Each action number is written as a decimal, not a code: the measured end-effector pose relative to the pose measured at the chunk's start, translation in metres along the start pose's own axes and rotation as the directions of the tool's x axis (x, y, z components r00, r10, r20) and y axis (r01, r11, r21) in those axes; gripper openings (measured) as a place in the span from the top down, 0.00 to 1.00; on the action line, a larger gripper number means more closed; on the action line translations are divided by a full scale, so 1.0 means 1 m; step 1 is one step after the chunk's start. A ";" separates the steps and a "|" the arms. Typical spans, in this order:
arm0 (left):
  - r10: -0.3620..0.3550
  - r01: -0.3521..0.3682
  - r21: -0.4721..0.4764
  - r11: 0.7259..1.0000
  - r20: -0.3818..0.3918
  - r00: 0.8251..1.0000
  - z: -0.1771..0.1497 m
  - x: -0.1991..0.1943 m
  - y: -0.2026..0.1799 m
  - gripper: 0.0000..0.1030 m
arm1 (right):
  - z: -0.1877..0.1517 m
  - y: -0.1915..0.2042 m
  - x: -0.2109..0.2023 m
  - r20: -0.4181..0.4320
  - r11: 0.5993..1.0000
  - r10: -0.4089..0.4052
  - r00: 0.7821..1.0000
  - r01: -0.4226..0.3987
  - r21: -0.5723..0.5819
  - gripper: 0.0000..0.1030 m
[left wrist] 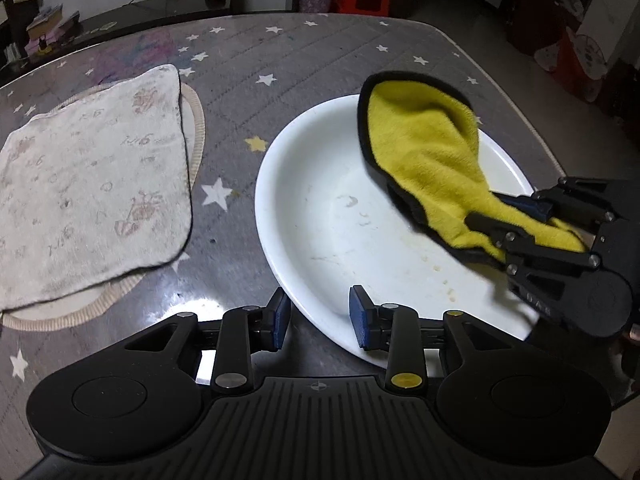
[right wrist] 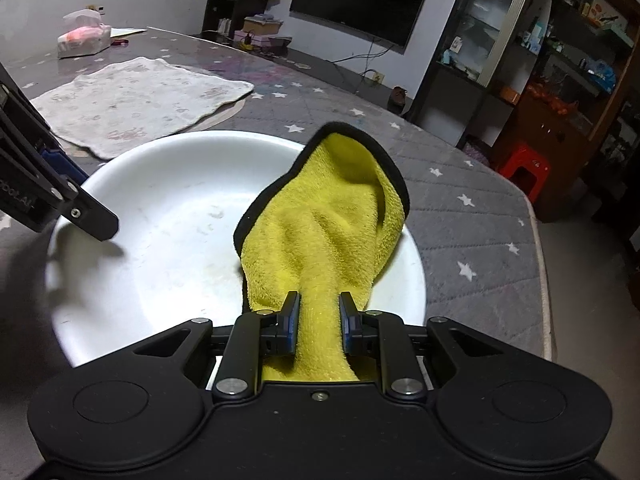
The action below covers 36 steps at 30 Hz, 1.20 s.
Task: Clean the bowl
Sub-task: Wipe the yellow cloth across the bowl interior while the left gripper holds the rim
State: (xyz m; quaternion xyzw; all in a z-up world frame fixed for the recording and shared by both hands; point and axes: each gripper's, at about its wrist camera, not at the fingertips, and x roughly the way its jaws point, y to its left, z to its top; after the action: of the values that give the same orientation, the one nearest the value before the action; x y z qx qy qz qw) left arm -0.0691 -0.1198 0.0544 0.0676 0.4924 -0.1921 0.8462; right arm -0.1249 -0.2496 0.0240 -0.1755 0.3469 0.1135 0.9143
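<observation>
With the right gripper (right wrist: 319, 314) clamped on the cloth (right wrist: 324, 224) and the left gripper (left wrist: 319, 317) apart astride the bowl (left wrist: 328, 216) rim at 6 o'clock, wiping well probably meant steadying that rim and pressing over the specks.

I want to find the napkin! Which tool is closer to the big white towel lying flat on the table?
Left. The left tool sits at the bowl's near rim, on the side toward the white towel. The right tool is across the bowl, clamping the yellow cloth.

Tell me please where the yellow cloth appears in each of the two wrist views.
Left wrist: yellow cloth at right, over the white bowl's far rim, held by the right gripper.
Right wrist: centre, between the gripper's fingers.
Shared landmark: the pale towel beyond the bowl.
</observation>
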 end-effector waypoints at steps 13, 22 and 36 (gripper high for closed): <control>-0.020 0.020 -0.017 1.000 -0.005 1.000 -0.008 -0.004 -0.001 0.68 | 0.003 0.025 -0.028 -0.010 0.992 0.121 0.993 -0.121 -0.028 0.79; -0.013 0.013 0.015 1.000 -0.005 1.000 -0.004 -0.001 0.002 0.68 | 0.004 0.025 -0.013 -0.005 0.992 0.123 0.992 -0.123 -0.008 0.79; -0.001 0.001 0.030 1.000 -0.015 1.000 0.007 0.011 0.006 0.68 | 0.010 0.005 0.014 0.025 0.998 0.041 0.999 -0.042 0.040 0.79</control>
State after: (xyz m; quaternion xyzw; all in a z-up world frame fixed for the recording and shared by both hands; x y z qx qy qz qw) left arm -0.0565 -0.1195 0.0476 0.0813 0.4957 -0.1994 0.8414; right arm -0.1100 -0.2403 0.0199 -0.1481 0.3417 0.1273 0.9193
